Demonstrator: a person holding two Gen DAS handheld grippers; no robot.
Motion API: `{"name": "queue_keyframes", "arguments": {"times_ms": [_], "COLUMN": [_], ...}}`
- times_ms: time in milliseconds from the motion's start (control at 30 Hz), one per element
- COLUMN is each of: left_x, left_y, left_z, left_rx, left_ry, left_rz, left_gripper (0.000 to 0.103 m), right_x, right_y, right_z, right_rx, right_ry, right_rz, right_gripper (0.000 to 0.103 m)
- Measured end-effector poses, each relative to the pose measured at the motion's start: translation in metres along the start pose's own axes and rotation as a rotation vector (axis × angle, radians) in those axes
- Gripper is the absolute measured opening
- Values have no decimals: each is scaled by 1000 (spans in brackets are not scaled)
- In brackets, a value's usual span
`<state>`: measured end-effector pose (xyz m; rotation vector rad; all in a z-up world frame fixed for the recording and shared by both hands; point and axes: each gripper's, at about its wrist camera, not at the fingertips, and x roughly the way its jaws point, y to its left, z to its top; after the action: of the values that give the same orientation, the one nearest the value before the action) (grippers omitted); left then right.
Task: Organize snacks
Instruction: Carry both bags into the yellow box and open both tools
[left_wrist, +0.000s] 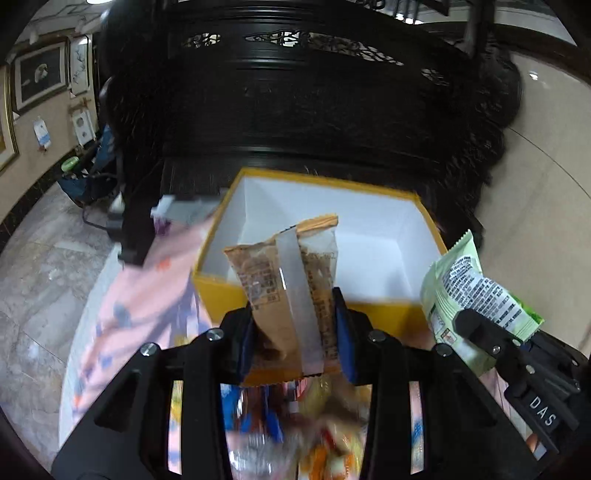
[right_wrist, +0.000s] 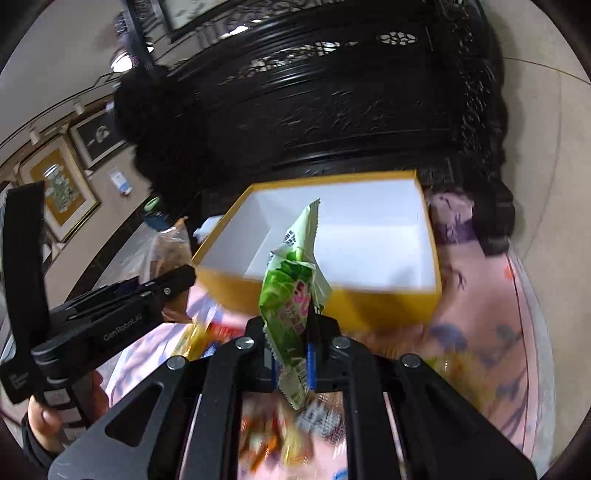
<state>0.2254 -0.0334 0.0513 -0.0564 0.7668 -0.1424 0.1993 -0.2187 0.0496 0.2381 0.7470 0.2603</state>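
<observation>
A yellow box (left_wrist: 225, 295) with a white, bare inside stands open on a pink patterned cloth; it also shows in the right wrist view (right_wrist: 388, 306). My left gripper (left_wrist: 295, 332) is shut on an orange-brown snack packet (left_wrist: 284, 273), held upright in front of the box's near wall. My right gripper (right_wrist: 291, 350) is shut on a green snack packet (right_wrist: 291, 295), held upright before the box. That green packet (left_wrist: 469, 291) and the right gripper's finger (left_wrist: 484, 328) show at the right of the left wrist view. A blurred pile of several snacks (left_wrist: 314, 435) lies under both grippers.
The pink cloth (left_wrist: 147, 295) covers the table. Dark carved wooden furniture (left_wrist: 314, 110) rises right behind the box. A grey and white small object (left_wrist: 181, 210) sits left of the box. The left gripper body (right_wrist: 110, 314) is at the left in the right wrist view.
</observation>
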Motion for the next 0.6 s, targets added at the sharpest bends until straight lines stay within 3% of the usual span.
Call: {"name": "queue_keyframes", "arguments": {"times_ms": [233, 267, 300, 333, 367, 433, 533, 600], "left_x": [51, 59, 66, 69, 68, 61, 52, 36], "left_y": [6, 7, 8, 9, 11, 19, 29, 37], "left_z": [36, 43, 50, 55, 57, 53, 32, 2], "left_rx": [-39, -42, -44, -46, -52, -53, -33, -34], "left_ry": [43, 47, 55, 60, 36, -30, -2, 13], "left_rz": [9, 11, 9, 18, 57, 92, 79, 62], "left_gripper": [38, 45, 76, 92, 99, 99, 99, 99], "right_x": [41, 48, 58, 61, 58, 50, 25, -3], "right_y": [-16, -17, -20, -23, -26, -25, -27, -29], "right_z": [46, 51, 56, 59, 59, 53, 30, -1], "right_rx": [40, 43, 53, 68, 76, 51, 24, 15], "right_ry": [-2, 10, 41, 49, 26, 20, 45, 55], "right_rz": [-25, -32, -69, -104, -114, -115, -103, -101], "right_gripper": [12, 19, 47, 64, 78, 78, 79, 90]}}
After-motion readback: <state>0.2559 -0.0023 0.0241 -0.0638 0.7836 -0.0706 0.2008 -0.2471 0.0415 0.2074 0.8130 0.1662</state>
